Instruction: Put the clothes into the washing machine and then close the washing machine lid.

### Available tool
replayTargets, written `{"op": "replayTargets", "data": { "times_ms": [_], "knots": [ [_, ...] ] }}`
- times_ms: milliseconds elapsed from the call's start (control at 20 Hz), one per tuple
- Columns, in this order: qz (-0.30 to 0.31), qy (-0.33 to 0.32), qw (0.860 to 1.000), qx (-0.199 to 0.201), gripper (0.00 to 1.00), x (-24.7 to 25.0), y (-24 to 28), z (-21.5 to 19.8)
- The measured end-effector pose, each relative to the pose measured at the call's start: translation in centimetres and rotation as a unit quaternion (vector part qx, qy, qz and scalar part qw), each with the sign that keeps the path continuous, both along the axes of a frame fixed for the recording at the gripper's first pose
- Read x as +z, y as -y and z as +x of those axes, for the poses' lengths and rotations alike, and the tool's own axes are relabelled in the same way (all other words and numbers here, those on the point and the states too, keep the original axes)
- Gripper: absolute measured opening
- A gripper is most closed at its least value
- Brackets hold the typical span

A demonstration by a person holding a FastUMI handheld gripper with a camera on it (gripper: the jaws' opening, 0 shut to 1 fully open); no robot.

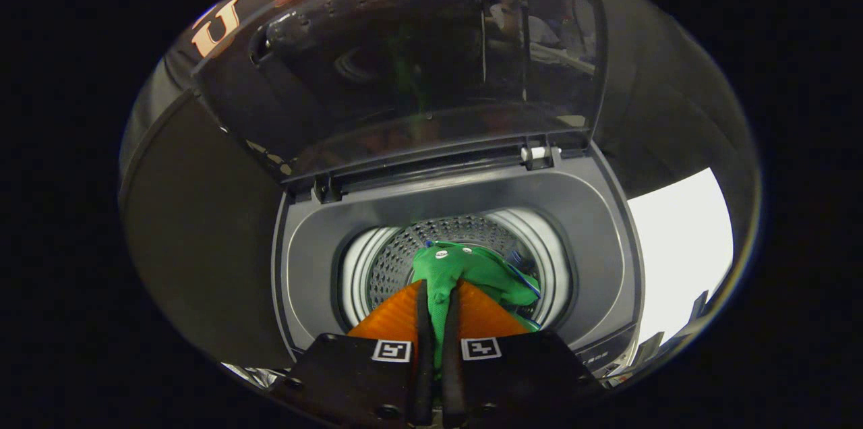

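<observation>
A: What is seen, from the biggest thing down?

B: A top-loading washing machine [593, 260] is seen from above, with its lid [418, 65] raised and tilted back on the hinges at the rear. Below the lid the round opening of the perforated drum [398, 260] is shown, ringed by a pale collar.

A: And the clothes?

B: A green garment [472, 270] is held over the mouth of the drum, just ahead of the fingers. Part of it is bunched above the drum opening, and a fold is drawn back between the fingers. A thin blue edge is seen on its right side.

A: How is the gripper [437, 307] set?

B: Its fingers are brought nearly together and the green cloth is pinched between them, so it is judged to be clamped on the garment.

A: Which step is in hand?

B: The loading step is judged to be under way; the garment has not been let go, and the lid has not been shut.

A: What is called for next?

B: The cloth should be lowered into the drum and released by parting the fingers. Then the lid must be reached at its upper edge and swung down.
</observation>
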State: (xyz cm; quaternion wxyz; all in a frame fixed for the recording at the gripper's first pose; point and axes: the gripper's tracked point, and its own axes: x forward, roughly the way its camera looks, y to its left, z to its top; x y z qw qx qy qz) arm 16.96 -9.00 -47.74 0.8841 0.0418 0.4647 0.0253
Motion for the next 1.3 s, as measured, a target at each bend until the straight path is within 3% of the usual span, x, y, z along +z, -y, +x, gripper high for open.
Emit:
{"op": "replayTargets", "data": {
  "times_ms": [200, 350, 550, 850, 1300],
  "knots": [
    [0.0, -0.004, 1.0, -0.008, 0.27, -0.6, -0.1, 0.2],
    [-0.016, 0.001, 1.0, 0.001, 0.63, -0.3, 0.0, 0.4],
    [-0.03, 0.01, 0.999, 0.002, 1.0, 0.3, 0.0, 0.4],
    [-0.034, 0.026, 0.999, -0.009, 1.0, 2.7, 0.6, 0.1],
    [-0.038, 0.098, 0.994, 0.001, 1.0, 12.5, 0.5, 1.9]
  ]
}}
